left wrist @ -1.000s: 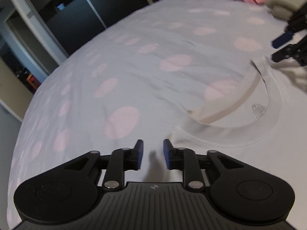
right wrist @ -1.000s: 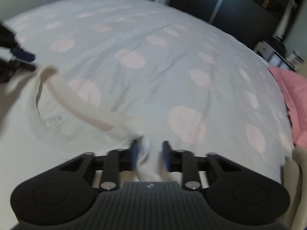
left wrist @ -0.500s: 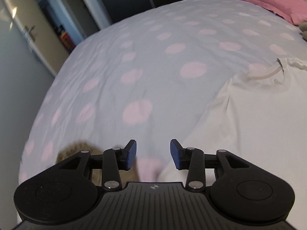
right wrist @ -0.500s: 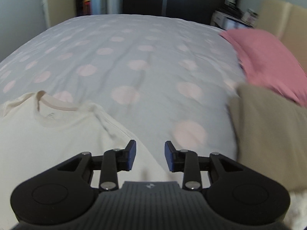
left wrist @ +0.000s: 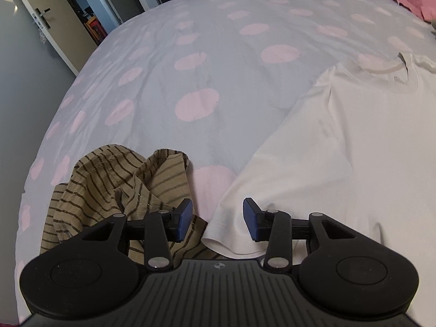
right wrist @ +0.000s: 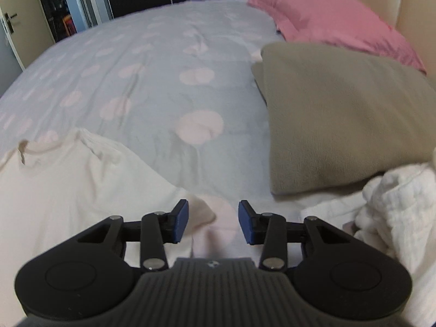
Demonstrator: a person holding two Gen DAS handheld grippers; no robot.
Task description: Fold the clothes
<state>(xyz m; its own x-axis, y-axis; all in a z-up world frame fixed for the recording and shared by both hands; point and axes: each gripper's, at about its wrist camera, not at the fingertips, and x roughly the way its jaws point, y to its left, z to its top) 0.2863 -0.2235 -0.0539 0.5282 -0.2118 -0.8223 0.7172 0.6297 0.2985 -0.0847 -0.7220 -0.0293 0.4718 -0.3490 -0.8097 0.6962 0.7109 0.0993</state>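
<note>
A white t-shirt lies flat on the dotted bed cover, collar at the far end. My left gripper hovers open over the hem of one sleeve, which lies between the fingers without the pads pressing it. In the right wrist view the same t-shirt spreads to the left. My right gripper is over the tip of the other sleeve. Its jaws are closing, and the sleeve edge lies by the left pad, ungripped.
A crumpled brown striped garment lies just left of the left gripper. To the right of the right gripper are a folded olive cloth, a pink pillow and a heap of white textured cloth. A door stands far left.
Both grippers have left the collar area and swung outward to the two sleeves. Their jaws stand wider than a second ago. The shirt now lies spread flat.
</note>
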